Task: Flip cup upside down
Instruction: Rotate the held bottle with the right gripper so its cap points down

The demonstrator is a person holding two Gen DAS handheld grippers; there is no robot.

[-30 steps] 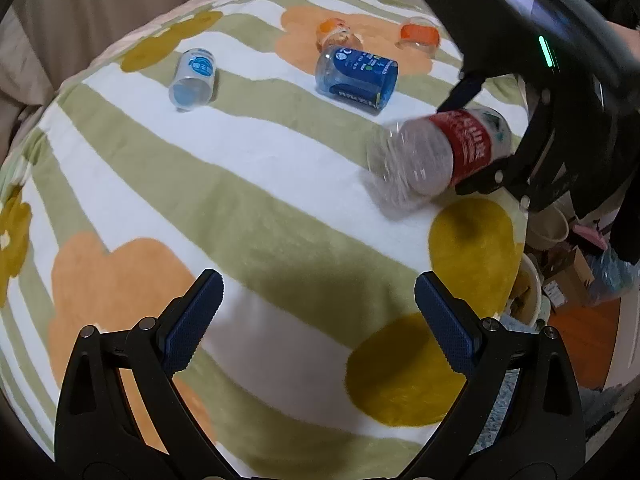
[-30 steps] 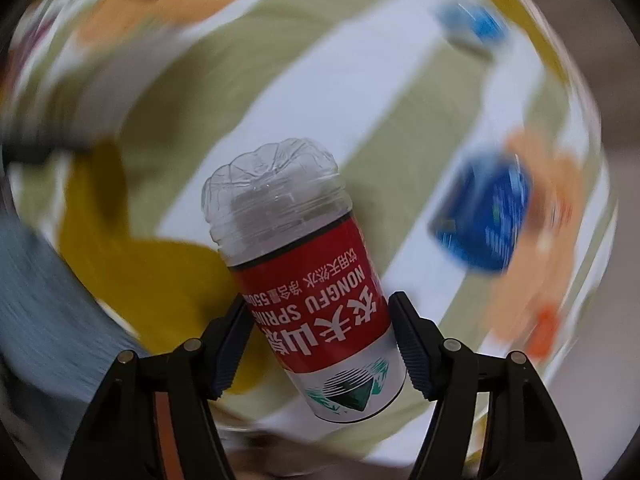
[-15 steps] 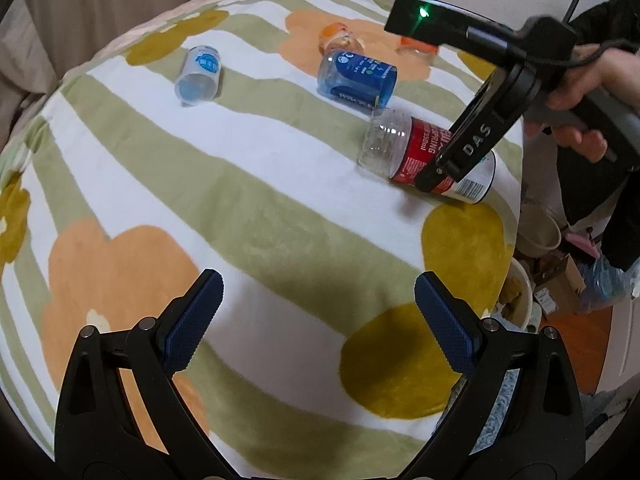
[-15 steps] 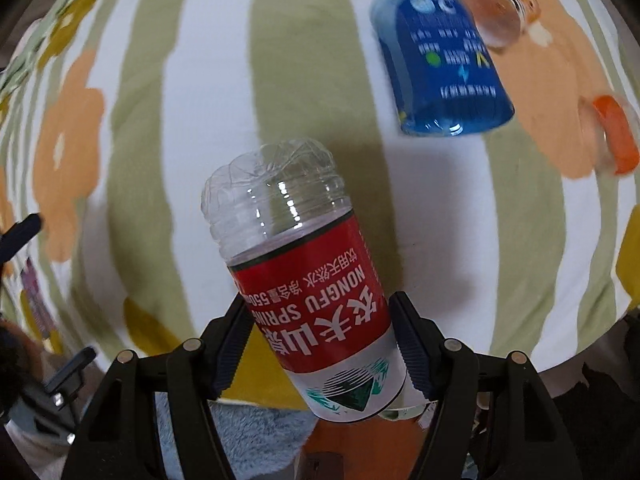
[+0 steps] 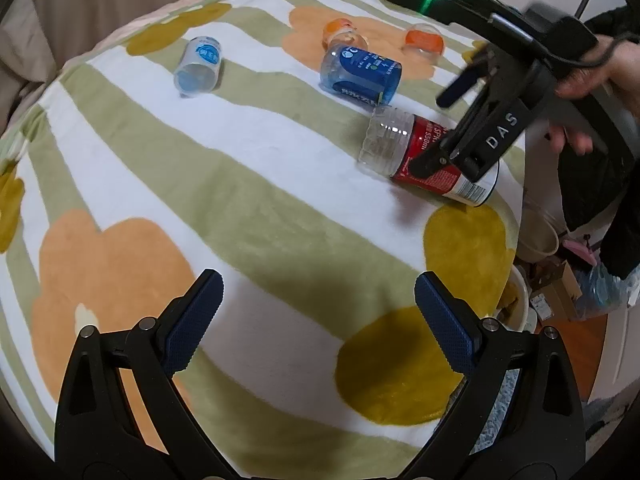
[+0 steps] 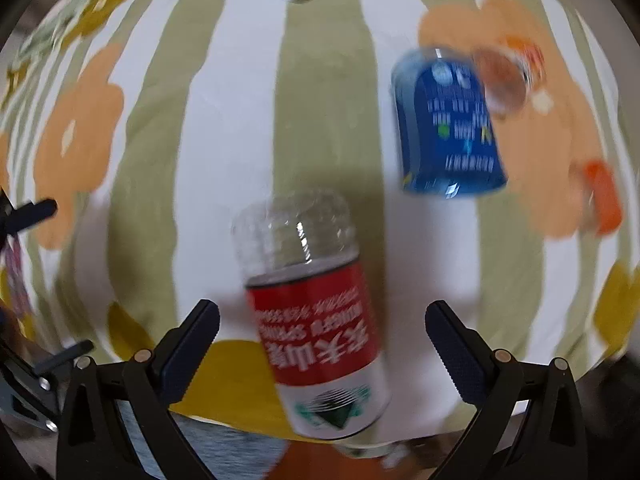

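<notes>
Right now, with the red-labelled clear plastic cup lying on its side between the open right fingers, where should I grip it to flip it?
Grip the red-labelled clear plastic cup across its red label band, the straight-walled middle, coming from its open-rim end with the right hand-held gripper. It lies on the striped flower blanket with its ribbed closed end pointing away, so both sides are free.

Cut bottle cup (image 5: 428, 160) lies on side on blanket (image 5: 240, 208), near right edge. Second cup (image 5: 362, 74) on side just behind it. Two small cups (image 5: 344, 34) (image 5: 424, 40) behind that. Another cup (image 5: 199, 66) well apart, far left. Right tongs (image 6: 322, 354) straddle nearest cup, not touching.
</notes>
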